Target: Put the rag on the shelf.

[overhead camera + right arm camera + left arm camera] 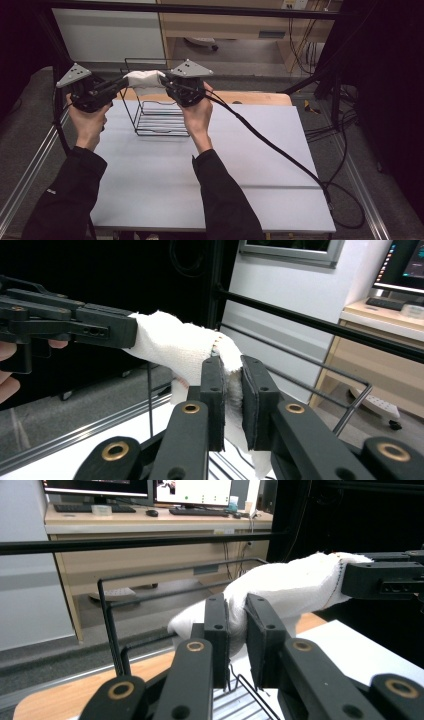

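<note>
Both arms reach forward, raised. The left hand-held gripper [119, 84] points right, and its jaws pinch a white cloth [144, 78]. The right hand-held gripper [167, 85] points left, and its jaws pinch the cloth's other end.

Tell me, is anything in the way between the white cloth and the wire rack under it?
Nothing visible. The left gripper and right gripper hold the white cloth stretched above the black wire rack, whose top is open.
</note>
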Motion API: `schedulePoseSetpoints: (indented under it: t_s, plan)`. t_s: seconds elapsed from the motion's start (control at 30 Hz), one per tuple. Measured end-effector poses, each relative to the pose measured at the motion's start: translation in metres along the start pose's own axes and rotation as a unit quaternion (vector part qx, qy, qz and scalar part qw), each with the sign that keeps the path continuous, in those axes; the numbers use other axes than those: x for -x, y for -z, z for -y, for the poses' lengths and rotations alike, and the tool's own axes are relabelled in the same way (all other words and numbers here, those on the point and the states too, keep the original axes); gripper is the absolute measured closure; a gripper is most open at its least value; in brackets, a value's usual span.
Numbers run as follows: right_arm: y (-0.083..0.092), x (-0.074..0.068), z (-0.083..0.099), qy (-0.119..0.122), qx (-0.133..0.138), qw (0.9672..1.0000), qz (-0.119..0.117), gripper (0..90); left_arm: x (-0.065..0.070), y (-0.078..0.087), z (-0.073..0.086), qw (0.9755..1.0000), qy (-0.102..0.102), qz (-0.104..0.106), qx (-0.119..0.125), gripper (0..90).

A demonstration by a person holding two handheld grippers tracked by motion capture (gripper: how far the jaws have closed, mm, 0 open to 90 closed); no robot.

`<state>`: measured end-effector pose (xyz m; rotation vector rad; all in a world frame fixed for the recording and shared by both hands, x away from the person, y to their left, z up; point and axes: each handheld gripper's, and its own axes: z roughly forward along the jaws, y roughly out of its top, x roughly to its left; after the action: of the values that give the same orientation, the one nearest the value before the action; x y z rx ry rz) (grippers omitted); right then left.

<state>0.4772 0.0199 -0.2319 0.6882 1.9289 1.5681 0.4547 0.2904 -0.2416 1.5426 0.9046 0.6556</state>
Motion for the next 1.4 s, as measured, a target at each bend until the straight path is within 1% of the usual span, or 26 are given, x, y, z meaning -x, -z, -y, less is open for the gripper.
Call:
schedulePoseSetpoints:
  t_s: [0.13,0.23,0.33,0.53,0.63,0.77,0.8,0.87,0.9,1.0,1.07,1.13,1.17,1.23,1.33,1.4]
  plan:
    - [0.002,-0.002,0.005,0.002,-0.004,1.0000,-0.005,81.2,0.002,0.003,0.007,1.0000,0.001,0.003,-0.004,79.3]
    - [0.003,-0.002,0.009,0.000,-0.005,1.0000,-0.008,81.2,0.003,0.004,0.011,0.9999,-0.003,0.003,-0.009,79.0]
    - [0.004,-0.003,0.011,0.002,-0.007,0.9999,-0.011,81.1,0.004,0.005,0.013,0.9999,-0.004,0.004,-0.012,78.9]
    - [0.005,-0.004,0.015,0.006,-0.011,0.9998,-0.014,81.1,0.007,0.008,0.016,0.9996,-0.015,0.002,-0.023,77.4]
    - [0.005,-0.004,0.017,0.006,-0.013,0.9998,-0.013,81.1,0.007,0.010,0.013,0.9994,-0.019,0.000,-0.030,74.1]
    - [0.005,-0.004,0.020,0.006,-0.014,0.9998,-0.012,81.2,0.005,0.016,0.003,0.9994,-0.014,0.003,-0.033,69.8]
    - [0.005,-0.003,0.020,0.004,-0.013,0.9998,-0.013,81.2,0.004,0.017,0.000,0.9994,-0.012,0.005,-0.031,68.9]
    - [0.005,-0.003,0.021,0.005,-0.014,0.9998,-0.011,81.2,0.003,0.019,-0.006,0.9996,-0.005,0.008,-0.025,68.7]
    - [0.005,-0.003,0.022,0.004,-0.014,0.9998,-0.012,81.2,0.002,0.020,-0.009,0.9997,-0.002,0.007,-0.023,68.8]
    - [0.005,-0.003,0.022,0.005,-0.015,0.9998,-0.012,81.2,0.002,0.020,-0.016,0.9997,0.004,-0.005,-0.024,74.0]
    - [0.005,-0.003,0.023,0.005,-0.015,0.9998,-0.013,81.2,0.002,0.015,-0.020,0.9993,0.006,-0.014,-0.033,78.6]
    - [0.005,-0.004,0.023,0.005,-0.015,0.9998,-0.012,81.2,0.002,0.007,-0.021,0.9988,0.008,-0.019,-0.044,81.9]
    - [0.005,-0.004,0.023,0.005,-0.015,0.9998,-0.012,81.2,0.003,0.004,-0.020,0.9986,0.009,-0.019,-0.049,83.5]
    - [0.005,-0.004,0.023,0.005,-0.017,0.9998,-0.012,81.1,0.004,-0.003,-0.018,0.9981,0.012,-0.012,-0.058,86.3]
    - [0.006,-0.003,0.025,0.005,-0.019,0.9997,-0.014,80.8,0.008,-0.012,-0.011,0.9969,0.008,-0.006,-0.078,88.4]
    - [0.006,-0.003,0.025,0.006,-0.019,0.9997,-0.015,80.7,0.010,-0.015,-0.006,0.9963,0.008,-0.003,-0.085,88.9]
